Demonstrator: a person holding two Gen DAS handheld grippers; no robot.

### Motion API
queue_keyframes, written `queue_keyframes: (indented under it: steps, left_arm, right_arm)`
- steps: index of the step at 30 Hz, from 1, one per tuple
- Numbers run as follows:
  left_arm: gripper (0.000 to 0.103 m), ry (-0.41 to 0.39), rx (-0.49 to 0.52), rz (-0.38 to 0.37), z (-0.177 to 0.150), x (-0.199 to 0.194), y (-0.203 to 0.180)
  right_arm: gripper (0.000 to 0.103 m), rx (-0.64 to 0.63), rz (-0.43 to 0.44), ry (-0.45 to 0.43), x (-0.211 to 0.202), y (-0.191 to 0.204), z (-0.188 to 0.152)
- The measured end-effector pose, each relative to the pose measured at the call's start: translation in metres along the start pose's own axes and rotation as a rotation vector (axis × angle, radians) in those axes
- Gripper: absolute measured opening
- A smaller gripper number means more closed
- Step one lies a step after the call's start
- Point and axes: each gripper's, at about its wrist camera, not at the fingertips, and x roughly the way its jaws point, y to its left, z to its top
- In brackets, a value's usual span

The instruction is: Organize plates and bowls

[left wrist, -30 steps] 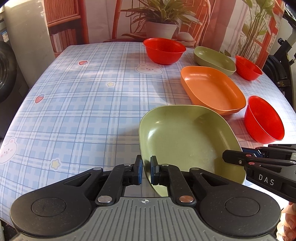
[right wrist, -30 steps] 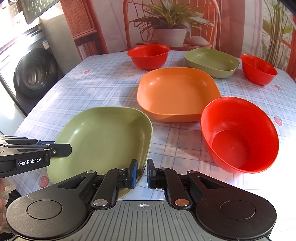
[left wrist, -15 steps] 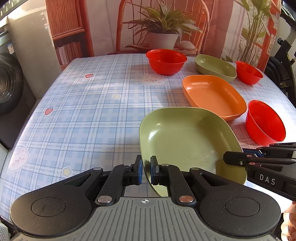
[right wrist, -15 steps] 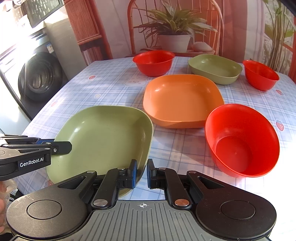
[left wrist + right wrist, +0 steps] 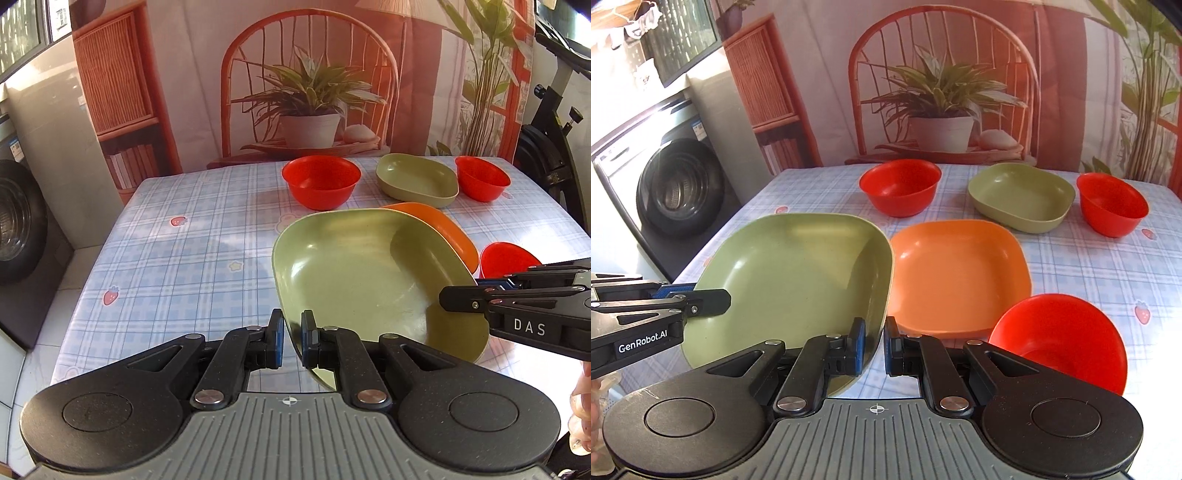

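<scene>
A large green plate (image 5: pixel 354 273) (image 5: pixel 798 273) is held off the table by both grippers. My left gripper (image 5: pixel 291 338) is shut on its near-left rim. My right gripper (image 5: pixel 874 341) is shut on its near-right rim. Each gripper shows from the side in the other's view: the right gripper (image 5: pixel 480 295), the left gripper (image 5: pixel 701 301). An orange plate (image 5: pixel 956 273) lies on the table just beyond; in the left wrist view the orange plate (image 5: pixel 443 229) is partly hidden. A red bowl (image 5: pixel 1067 338) sits near right.
At the table's far side stand a red bowl (image 5: pixel 900 186), a smaller green plate (image 5: pixel 1021 195) and another red bowl (image 5: pixel 1112 203). A washing machine (image 5: pixel 676 188) stands left of the table. A black exercise machine (image 5: pixel 554 122) is at the right.
Both grippers have lifted the large green plate off the table and tilted it up; it now overlaps the orange plate in the left wrist view.
</scene>
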Motion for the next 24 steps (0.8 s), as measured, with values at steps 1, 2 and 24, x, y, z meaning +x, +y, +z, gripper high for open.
queue_keyframes:
  steps: [1,2,24]
  left_arm:
    - [0.010,-0.013,-0.004,-0.003,0.008,-0.002,0.001]
    - [0.011,-0.030,-0.011,-0.009,0.018,-0.005,0.003]
    - [0.012,-0.061,-0.057,-0.158,0.127,0.053,-0.021]
  right_arm:
    - [0.009,0.001,0.003,-0.015,-0.002,-0.001,0.008]
    - [0.008,-0.003,0.004,-0.035,-0.004,-0.003,0.017]
    - [0.008,-0.065,-0.138,-0.122,0.016,-0.063,0.118]
